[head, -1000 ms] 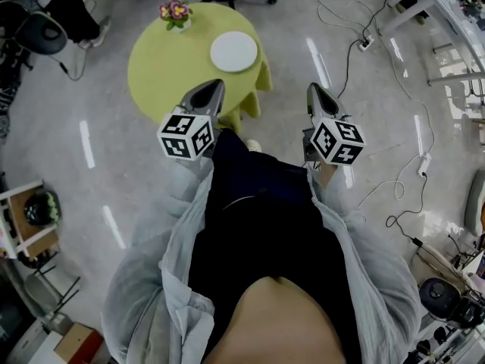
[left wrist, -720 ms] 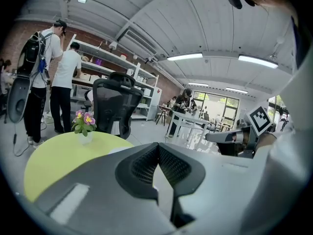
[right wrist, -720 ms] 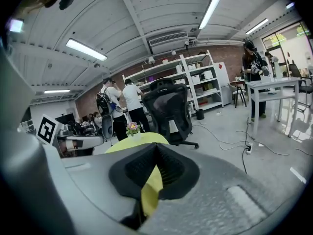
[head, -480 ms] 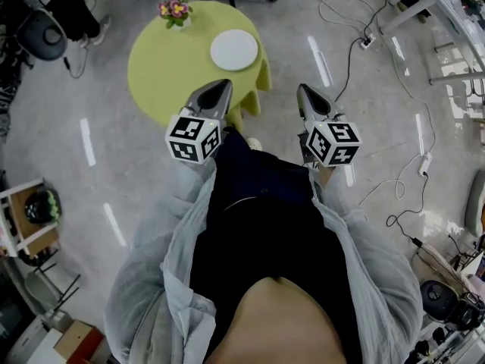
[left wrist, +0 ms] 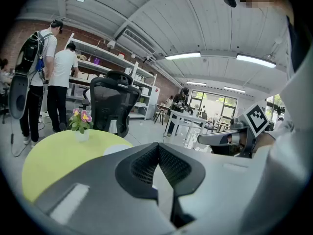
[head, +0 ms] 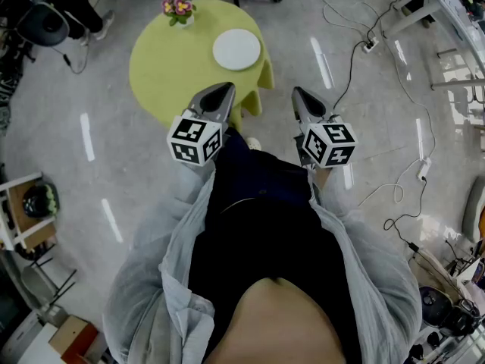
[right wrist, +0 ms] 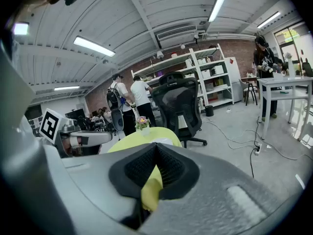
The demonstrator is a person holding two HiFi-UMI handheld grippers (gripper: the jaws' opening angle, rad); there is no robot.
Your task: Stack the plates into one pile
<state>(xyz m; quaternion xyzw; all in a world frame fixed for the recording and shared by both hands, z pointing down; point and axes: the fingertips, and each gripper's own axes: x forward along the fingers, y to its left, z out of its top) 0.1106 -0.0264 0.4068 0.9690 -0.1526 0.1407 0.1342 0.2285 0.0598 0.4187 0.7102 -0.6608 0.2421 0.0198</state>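
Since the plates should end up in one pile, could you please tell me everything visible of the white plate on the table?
The white plate is round, plain and smooth, perhaps ceramic. It lies flat on the yellow-green-clothed round table, toward its right edge in the head view, apart from the small flower pot. Whether more plates lie under it cannot be told. Nothing else touches it.

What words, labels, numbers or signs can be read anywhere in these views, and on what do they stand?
None: no readable text in any view.
The cubes on the left gripper and right gripper: black-and-white square marker patterns, no words or numbers.
The shelves: any labels there are too small to read.
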